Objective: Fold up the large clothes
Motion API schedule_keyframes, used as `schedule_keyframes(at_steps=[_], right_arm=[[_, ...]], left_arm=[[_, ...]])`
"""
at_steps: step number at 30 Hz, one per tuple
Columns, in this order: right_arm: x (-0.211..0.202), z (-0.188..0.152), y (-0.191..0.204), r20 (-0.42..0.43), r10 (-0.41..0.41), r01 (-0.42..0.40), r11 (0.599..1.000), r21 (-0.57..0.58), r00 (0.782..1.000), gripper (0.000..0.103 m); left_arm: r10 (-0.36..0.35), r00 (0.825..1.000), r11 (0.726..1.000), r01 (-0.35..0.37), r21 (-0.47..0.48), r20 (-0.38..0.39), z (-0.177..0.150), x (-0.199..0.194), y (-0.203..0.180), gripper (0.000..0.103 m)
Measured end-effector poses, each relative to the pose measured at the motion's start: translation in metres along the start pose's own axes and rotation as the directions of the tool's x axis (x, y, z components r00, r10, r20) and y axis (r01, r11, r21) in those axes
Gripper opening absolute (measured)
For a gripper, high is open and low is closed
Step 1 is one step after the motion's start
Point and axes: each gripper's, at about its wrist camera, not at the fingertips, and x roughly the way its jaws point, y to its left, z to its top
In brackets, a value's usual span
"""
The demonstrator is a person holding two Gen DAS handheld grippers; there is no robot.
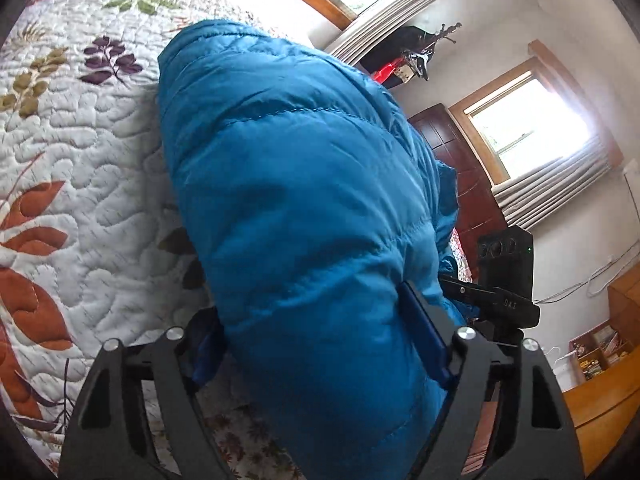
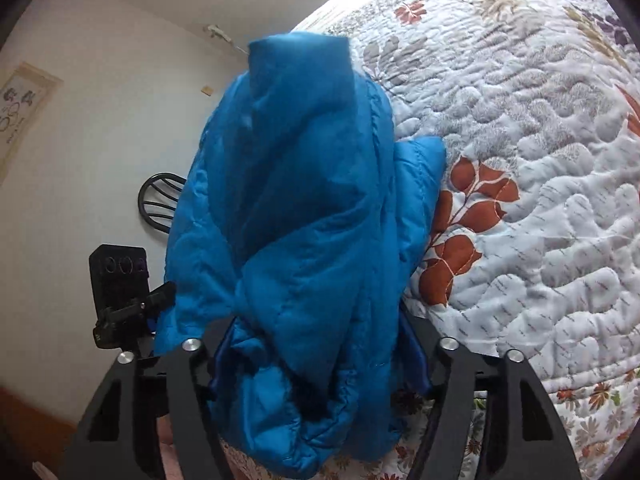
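Clamping a thick wad of the blue puffer jacket (image 1: 304, 208), the left gripper (image 1: 316, 344) has its blue-padded fingers (image 1: 424, 332) pressed into the fabric from both sides, and the right gripper (image 2: 320, 352) pinches another bunch of the same garment in the same way. The jacket hangs forward from both grips, bulging and creased, held above the bed (image 1: 80, 160) rather than lying flat on it; one free quilted panel (image 2: 420, 168) droops beside the main mass.

The shell looks slick and the filling puffy, so my guess is that the cloth could creep out of either grip if the hands pull apart or swing quickly. With so much gathered in each pinch, layers may also be caught together, and laying it down like this would likely leave a lump instead of a clean fold. The loose panel could tuck under unseen.

Beneath and beyond, a white quilted bedspread (image 2: 540, 200) with rust, purple and olive leaf prints covers the bed. In each view the other hand's camera unit shows beside the jacket. Further off stand a dark wooden door (image 1: 460, 168), a bright curtained window (image 1: 532, 132), a coat stand (image 1: 420, 56) hung with clothes, a wooden desk (image 1: 600, 400), a dark chair back (image 2: 156, 200) and pale walls.
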Motion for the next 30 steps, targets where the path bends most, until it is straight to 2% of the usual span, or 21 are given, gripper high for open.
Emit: schedule_keyframes(at_steps=[2,5,9,12,15,20,24,27,30], right_arm=[[-0.004,-0.002,0.01,0.027,-0.001,0.002,0.999,-0.04,1.0,0.044],[-0.009,-0.001,0.027,0.063,0.014,-0.009,0.996,-0.083,0.998,0.038],[-0.012,0.013,0.061,0.109,-0.023,0.042,0.983,-0.178,0.994,0.036],[-0.006,0.036,0.087,0.128,-0.023,0.053,0.97,-0.238,0.991,0.035],[0.008,0.07,0.114,0.142,-0.025,0.067,0.953,-0.297,0.99,0.035],[0.054,0.139,0.147,0.136,-0.005,0.052,0.939,-0.341,0.991,0.035],[0.1,0.187,0.159,0.12,-0.011,0.052,0.937,-0.345,0.993,0.035],[0.137,0.211,0.157,0.102,-0.028,0.061,0.943,-0.328,0.994,0.035],[0.172,0.227,0.147,0.079,-0.052,0.073,0.952,-0.298,0.996,0.035]], left_arm=[[-0.023,0.999,1.0,0.023,0.004,0.022,0.002,-0.004,-0.001,0.061],[-0.05,0.996,0.999,0.049,0.014,0.071,0.006,-0.014,-0.006,0.053],[-0.045,0.991,0.998,0.04,0.044,0.125,0.02,-0.03,-0.013,0.052],[-0.041,0.985,0.998,0.033,0.049,0.169,0.036,-0.047,-0.011,0.051],[-0.009,0.973,0.998,-0.007,0.067,0.232,0.061,-0.068,-0.01,0.051],[0.046,0.948,0.995,-0.072,0.071,0.314,0.11,-0.095,0.004,0.052],[0.077,0.935,0.994,-0.097,0.042,0.345,0.149,-0.098,0.038,0.052],[0.096,0.932,0.994,-0.107,0.015,0.349,0.172,-0.102,0.073,0.052],[0.11,0.937,0.994,-0.11,-0.019,0.332,0.187,-0.1,0.109,0.052]])
